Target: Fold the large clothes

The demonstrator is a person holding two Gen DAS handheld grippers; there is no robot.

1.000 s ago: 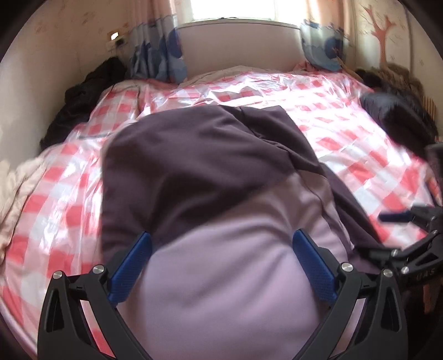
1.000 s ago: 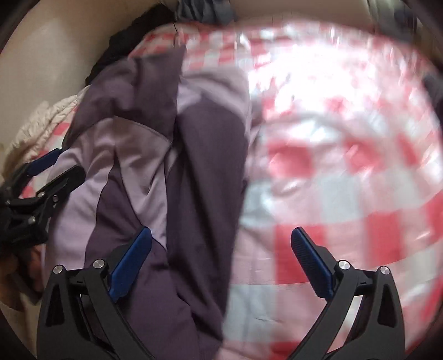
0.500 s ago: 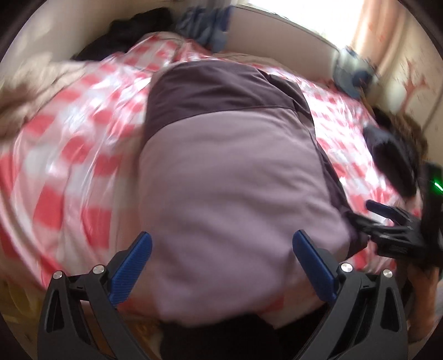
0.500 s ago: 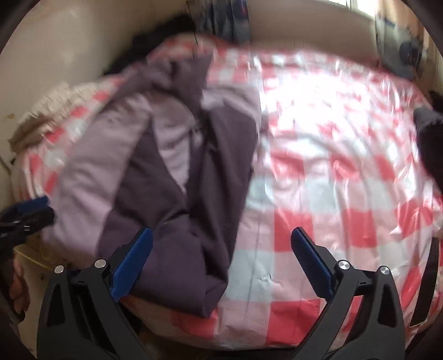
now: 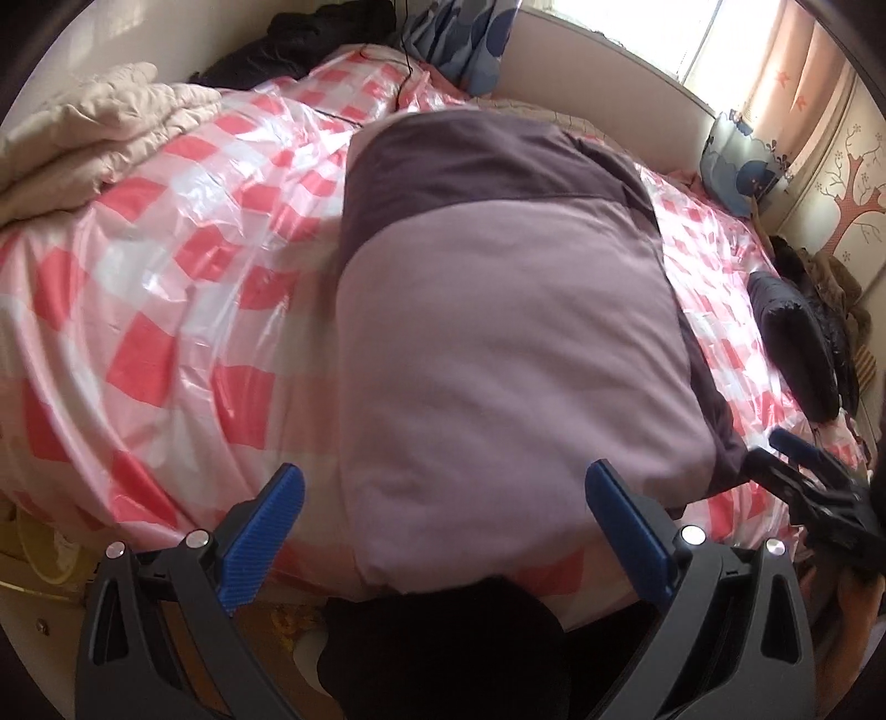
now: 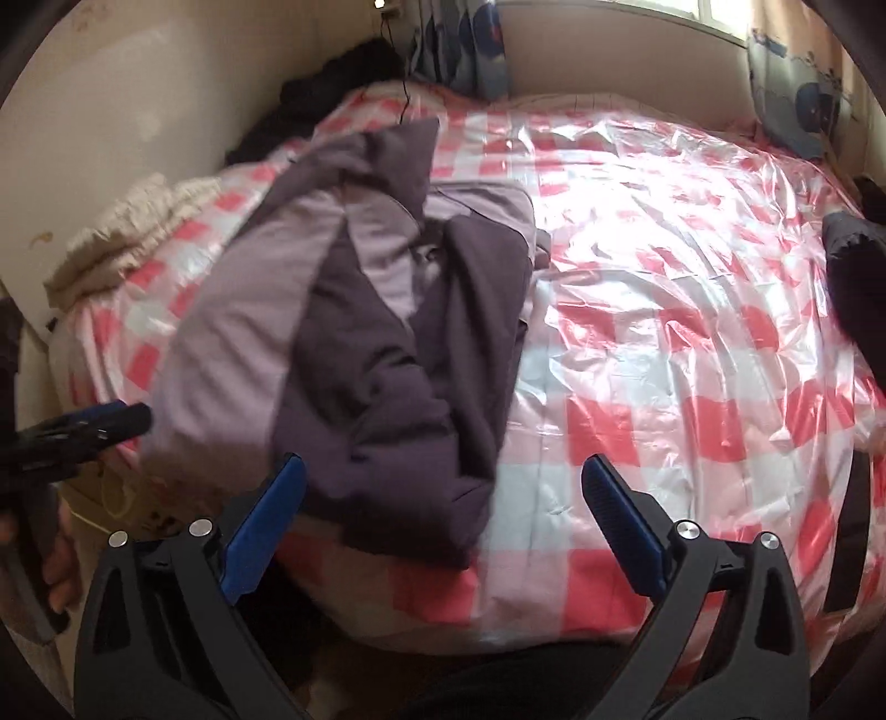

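The garment [image 5: 498,332] is a large two-tone top, pale lilac with dark purple panels, and it lies on the bed [image 5: 166,266] close to the near edge, toward the bed's left side as the right wrist view shows it. From the left wrist camera it reads as a fairly neat, rounded bundle with the lilac panel uppermost and the dark band at 12 o'clock. From the right wrist camera, the side of it facing that way looks rumpled, with dark folds heaped at the near end [image 6: 398,354]. I judge it sits at the bed's edge so the person standing there can reach it with both tools.

The left gripper [image 5: 443,526] hovers off the near edge, its fingers [image 5: 266,531] spread wide and empty, the lilac end of the garment framed between them. The right gripper [image 6: 443,515] also stands released, holding nothing, with the dark folded end at about 11 o'clock from it. Each tool shows in the other's view, flanking the garment, probably ready to take its two sides.

Outward, the checked red-and-white cover is under glossy plastic, likely slippery under cloth. A beige blanket [image 5: 94,138] is bunched at 10 o'clock, dark clothes [image 5: 310,39] lie at 12, and a dark jacket [image 5: 792,338] rests at 3 o'clock.
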